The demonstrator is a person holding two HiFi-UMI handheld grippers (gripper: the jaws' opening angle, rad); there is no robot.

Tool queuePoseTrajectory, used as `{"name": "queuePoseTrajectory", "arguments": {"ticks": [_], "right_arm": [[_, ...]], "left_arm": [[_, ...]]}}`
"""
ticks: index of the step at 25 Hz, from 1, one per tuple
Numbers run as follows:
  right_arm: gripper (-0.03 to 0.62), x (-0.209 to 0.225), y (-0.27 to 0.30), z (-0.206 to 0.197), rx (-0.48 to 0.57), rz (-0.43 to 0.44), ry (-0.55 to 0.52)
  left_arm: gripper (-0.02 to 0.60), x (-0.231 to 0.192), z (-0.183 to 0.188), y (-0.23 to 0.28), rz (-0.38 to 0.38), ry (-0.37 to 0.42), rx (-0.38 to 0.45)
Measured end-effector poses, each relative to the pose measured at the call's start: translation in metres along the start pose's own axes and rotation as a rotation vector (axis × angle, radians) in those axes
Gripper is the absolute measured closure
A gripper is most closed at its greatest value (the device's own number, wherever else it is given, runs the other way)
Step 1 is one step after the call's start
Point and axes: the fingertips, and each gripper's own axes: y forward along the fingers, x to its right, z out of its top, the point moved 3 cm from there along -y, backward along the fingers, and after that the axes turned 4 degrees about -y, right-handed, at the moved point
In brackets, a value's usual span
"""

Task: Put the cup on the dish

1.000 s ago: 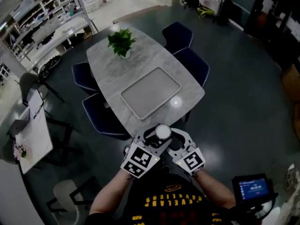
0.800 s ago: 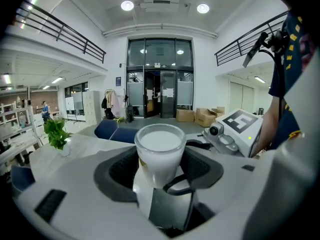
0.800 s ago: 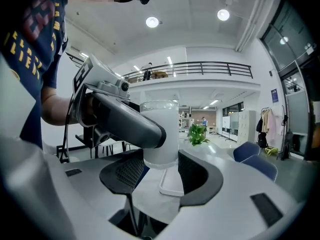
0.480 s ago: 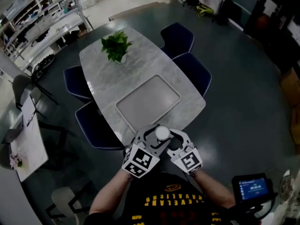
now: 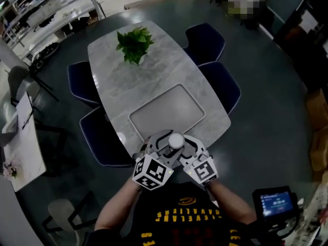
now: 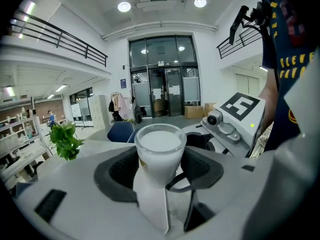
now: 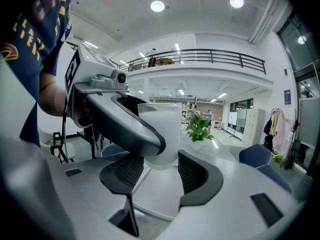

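From above only the top of the cup (image 5: 176, 140) shows; the left tongs (image 5: 165, 142) and right tongs (image 5: 185, 143) hide its sides and the near edge of the table (image 5: 154, 81).

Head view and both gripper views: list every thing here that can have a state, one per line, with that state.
Grey rectangular tray: flat on the grey marble table, nothing on it.
Frosted white cup: upright, gripped from two sides, not yet on the tray.
Left gripper: shut on the cup.
Right gripper: shut on the cup.
Green potted plant: upright on the table.
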Motion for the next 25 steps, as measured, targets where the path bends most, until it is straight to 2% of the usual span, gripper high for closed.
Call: {"name": "queuePoseTrajectory", "arguments": {"ticks": [9, 17, 25], "right_arm": [[0.378, 0.01, 0.043, -0.011, -0.051, 0.054, -0.027], [0.378, 0.027, 0.067, -0.048, -0.116, 0.103, -0.007], [0.378, 0.054, 0.086, -0.074, -0.154, 0.173, -0.052]], "left_arm": [[0.321, -0.036, -0.025, 0.014, 0.035, -0.033, -0.042], [0.321, -0.057, -0.048, 0.046, 0.057, -0.053, -0.083], [0.321, -0.075, -0.06, 0.081, 0.107, -0.084, -0.117]]}}
